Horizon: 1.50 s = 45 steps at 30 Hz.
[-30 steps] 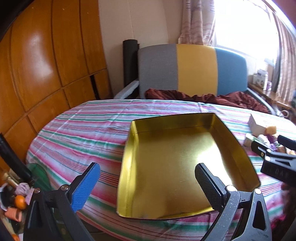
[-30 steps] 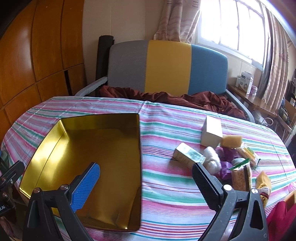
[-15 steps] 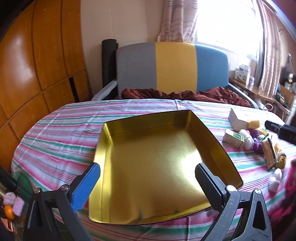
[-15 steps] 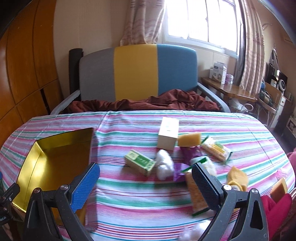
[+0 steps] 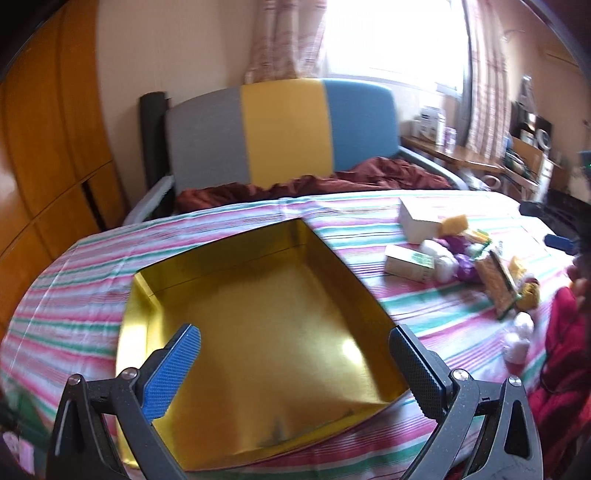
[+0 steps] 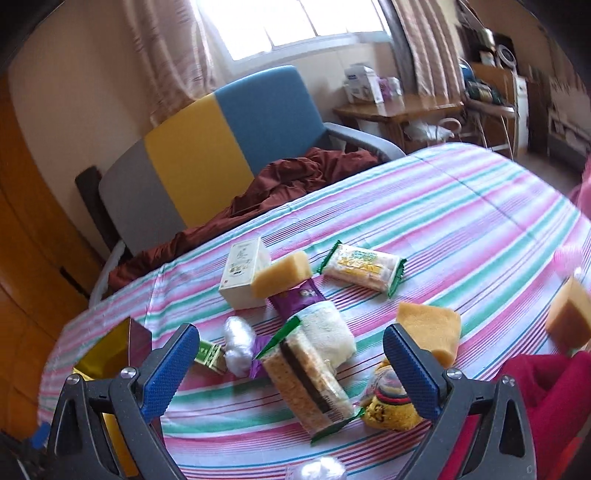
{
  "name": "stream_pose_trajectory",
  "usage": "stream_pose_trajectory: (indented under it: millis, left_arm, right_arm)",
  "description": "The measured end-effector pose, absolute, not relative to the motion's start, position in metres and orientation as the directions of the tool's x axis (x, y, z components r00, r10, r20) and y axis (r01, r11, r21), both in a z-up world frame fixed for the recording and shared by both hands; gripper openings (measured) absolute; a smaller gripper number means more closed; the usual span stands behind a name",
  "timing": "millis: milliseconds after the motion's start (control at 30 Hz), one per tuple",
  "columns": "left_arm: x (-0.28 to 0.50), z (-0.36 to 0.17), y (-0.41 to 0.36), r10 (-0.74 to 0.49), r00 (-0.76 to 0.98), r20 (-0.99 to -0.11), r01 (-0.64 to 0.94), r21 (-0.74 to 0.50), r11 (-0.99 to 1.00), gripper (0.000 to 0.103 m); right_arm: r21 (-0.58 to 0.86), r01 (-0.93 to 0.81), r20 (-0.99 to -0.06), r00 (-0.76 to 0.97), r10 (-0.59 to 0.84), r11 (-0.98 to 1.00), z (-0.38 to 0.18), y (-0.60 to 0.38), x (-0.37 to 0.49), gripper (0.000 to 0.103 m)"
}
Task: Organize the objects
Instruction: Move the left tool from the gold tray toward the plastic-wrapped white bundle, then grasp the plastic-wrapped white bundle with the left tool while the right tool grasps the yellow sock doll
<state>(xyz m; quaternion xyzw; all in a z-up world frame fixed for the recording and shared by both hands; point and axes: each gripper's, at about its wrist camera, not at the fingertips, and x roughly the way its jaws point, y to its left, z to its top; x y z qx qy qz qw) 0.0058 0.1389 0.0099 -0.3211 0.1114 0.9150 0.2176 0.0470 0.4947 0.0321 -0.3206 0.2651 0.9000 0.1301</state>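
While my left gripper [image 5: 293,363] hangs spread over the gold tray [image 5: 258,325], my right gripper [image 6: 290,363] gapes empty above the rice-cracker packet [image 6: 306,384] beside that tray.

Beyond the tool, past the striped desk [image 6: 461,206], stands a grey, yellow and blue armchair [image 5: 280,129] with a maroon cloth [image 6: 280,184] heaped on it, and a bright curtained window [image 5: 391,33] behind.

The right gripper [image 6: 291,354] hangs with jaws wide apart over a wrapped snack bar [image 6: 308,384] on the striped surface [image 6: 480,221]; sponges [image 6: 282,275], possibly foam, lie nearby.
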Motion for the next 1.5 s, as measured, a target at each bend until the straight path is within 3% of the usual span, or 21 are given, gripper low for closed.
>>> stream_pose_trajectory:
  millis: [167, 600, 867, 1000, 1100, 1200, 1500]
  left_arm:
    - [0.007, 0.007, 0.177, 0.401, -0.638, -0.658, -0.582, 0.069, -0.810, 0.103]
    - [0.030, -0.027, 0.301, 0.581, -0.390, -0.714, -0.834, 0.007, -0.552, 0.099]
    - [0.053, -0.056, 0.359, 0.615, -0.202, -0.762, -0.918, -0.072, -0.390, 0.076]
    - [0.052, -0.076, 0.381, 0.606, -0.110, -0.788, -0.920, -0.150, -0.362, 0.072]
    - [0.051, -0.087, 0.390, 0.598, -0.069, -0.798, -0.905, -0.202, -0.374, 0.052]
    - [0.055, -0.087, 0.388, 0.596, -0.140, -0.791, -0.905, -0.142, -0.400, 0.036]
    - [0.041, -0.089, 0.332, 0.566, -0.325, -0.758, -0.837, -0.048, -0.546, 0.034]
  right_arm:
    - [0.507, -0.383, -0.618, -0.786, -0.017, -0.772, 0.023, 0.512, 0.054, 0.102]
    - [0.547, -0.352, -0.597, -0.800, -0.059, -0.760, 0.021, 0.537, 0.079, 0.102]
    - [0.642, -0.345, -0.548, -0.831, -0.095, -0.685, 0.013, 0.552, 0.086, 0.102]
    - [0.647, -0.343, -0.546, -0.832, -0.100, -0.681, 0.012, 0.552, 0.085, 0.102]
    - [0.649, -0.345, -0.549, -0.829, -0.103, -0.677, 0.011, 0.553, 0.084, 0.102]
    - [0.635, -0.362, -0.569, -0.817, -0.096, -0.682, 0.010, 0.552, 0.082, 0.101]
    - [0.553, -0.490, -0.680, -0.733, -0.025, -0.673, 0.004, 0.553, 0.075, 0.084]
